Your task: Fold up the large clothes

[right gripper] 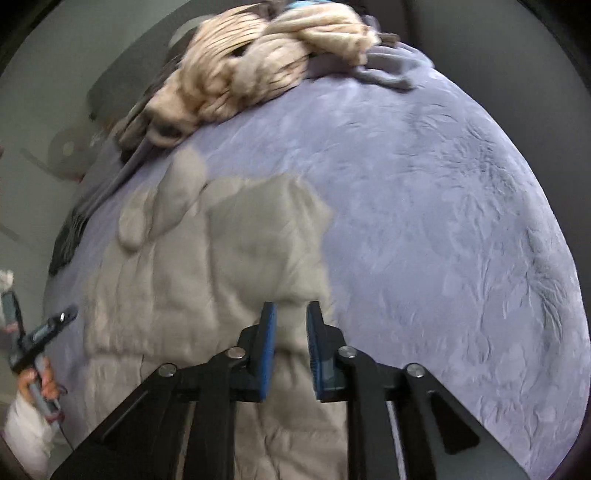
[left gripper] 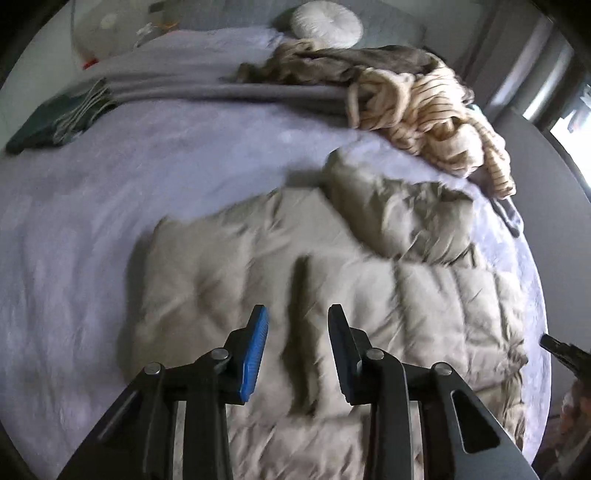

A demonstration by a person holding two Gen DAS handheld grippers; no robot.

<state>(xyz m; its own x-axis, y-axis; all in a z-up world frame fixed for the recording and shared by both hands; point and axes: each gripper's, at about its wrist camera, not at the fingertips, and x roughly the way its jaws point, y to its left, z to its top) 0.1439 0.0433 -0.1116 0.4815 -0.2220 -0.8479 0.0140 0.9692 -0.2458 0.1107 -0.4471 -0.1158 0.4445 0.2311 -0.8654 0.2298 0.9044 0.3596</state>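
**Our two claws hang over the puffy coat on the bed**

We see a big puffy tan coat (left gripper: 295,280) lying flat on the purple bed cover (left gripper: 92,221). It is spread out near the close edge of the bed. One puffy part of it is bent over on top, on the far right side.

Our left claw (left gripper: 298,347) is above the middle of the coat. Its two fingers are spread wide, and they hold nothing. One finger has a blue pad (left gripper: 255,354).

Our right claw (right gripper: 291,347) is above the coat's right side. Its fingers are a little way apart, and nothing is between them.

Farther back on the bed we see a heap of stripy cream clothes (left gripper: 436,122) mixed with some dark ones. A round white pillow (left gripper: 325,24) sits at the far end. A dark green folded cloth (left gripper: 48,118) lies at the far left.

The pictures are a bit blurry.
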